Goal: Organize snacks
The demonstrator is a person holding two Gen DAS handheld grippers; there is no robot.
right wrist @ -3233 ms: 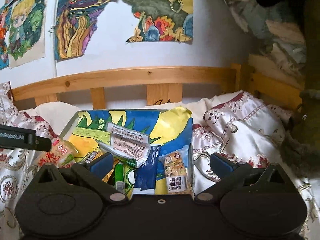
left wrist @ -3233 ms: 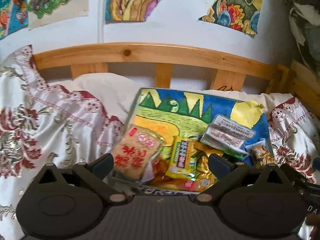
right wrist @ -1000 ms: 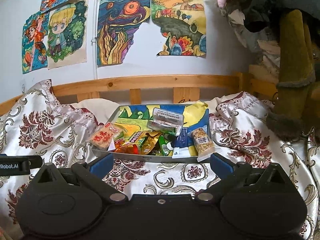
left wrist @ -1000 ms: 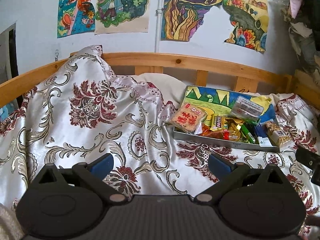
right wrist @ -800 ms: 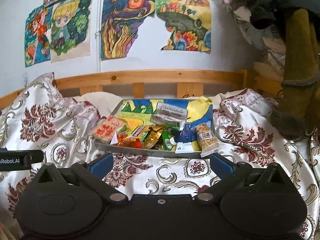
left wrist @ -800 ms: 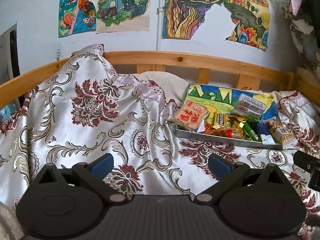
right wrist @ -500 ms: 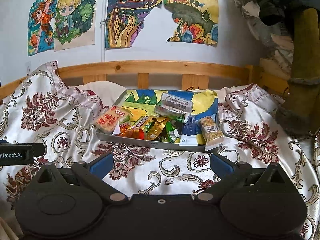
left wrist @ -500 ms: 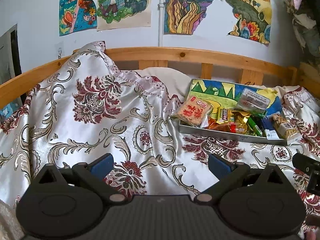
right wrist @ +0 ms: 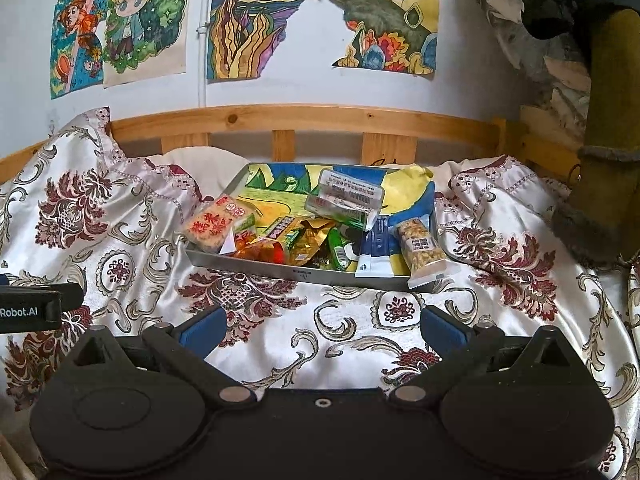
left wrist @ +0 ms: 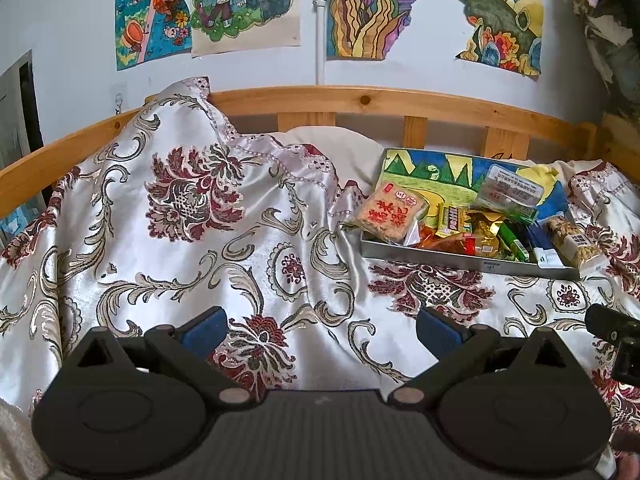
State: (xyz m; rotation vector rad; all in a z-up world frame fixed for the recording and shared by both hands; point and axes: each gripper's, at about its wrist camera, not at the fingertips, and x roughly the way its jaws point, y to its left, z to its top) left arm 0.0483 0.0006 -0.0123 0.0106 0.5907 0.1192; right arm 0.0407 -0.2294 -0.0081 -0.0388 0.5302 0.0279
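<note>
In front of me a shiny floral bedspread point(left wrist: 208, 216) lies rumpled over the bed, with a pale pillow point(left wrist: 332, 146) showing behind it. A wooden headboard rail point(right wrist: 304, 118) runs along the white wall, where colourful drawings point(right wrist: 120, 24) are stuck up beside a thin white pipe point(left wrist: 319, 20).

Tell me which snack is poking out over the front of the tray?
The nut bar in the clear wrapper, at the tray's right front corner. Its white end hangs past the rim onto the bedspread; the other snacks don't cross the front rim.
</note>
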